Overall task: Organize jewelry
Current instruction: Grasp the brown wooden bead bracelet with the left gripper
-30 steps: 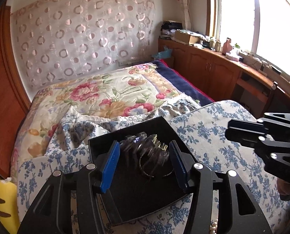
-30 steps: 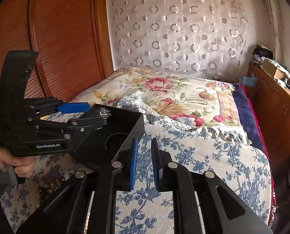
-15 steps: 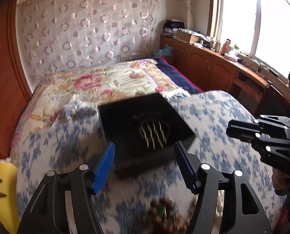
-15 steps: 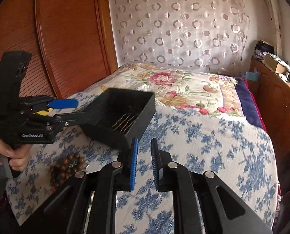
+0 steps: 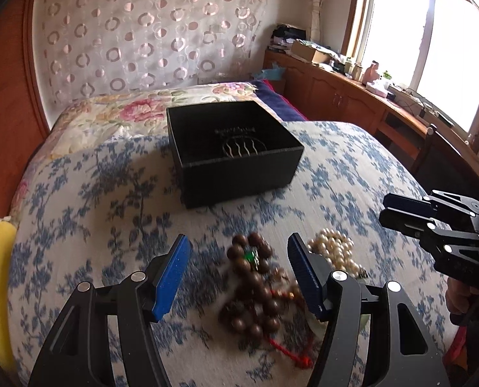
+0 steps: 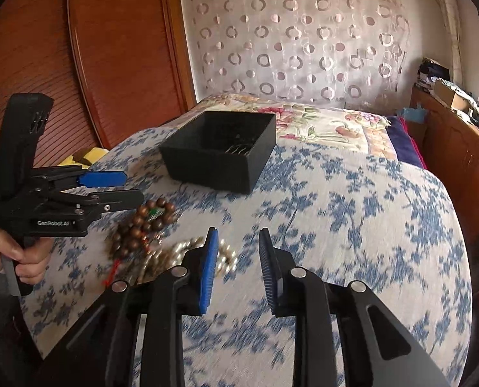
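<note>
A black box [image 5: 236, 151] sits open on the blue-flowered bedspread [image 5: 110, 213], and everything else can be placed from it. Inside the box, on its floor, lie a few wavy silver bangles [image 5: 242, 148], seen over the near wall in the left wrist view; from the right wrist they are only a glint of metal.

On the near side of the box, well apart from it, a brown bead bracelet [image 5: 255, 287] lies heaped on the bedspread, with a green stone among the beads and a red cord trailing toward the camera. Just beside it, farther from the box's left corner, is a pile of pearls [image 5: 333, 251], touching or nearly touching the brown beads.

The left gripper [image 5: 236, 277] is spread wide with nothing between its blue pads; it hangs over the brown beads, on the near side of the box. The right gripper [image 6: 239, 267] is partly open and holds nothing, with its left finger covering part of the pearls.

Beyond the box lie a floral quilt [image 5: 136, 109] and a curtain with a ring pattern [image 5: 149, 32]
</note>
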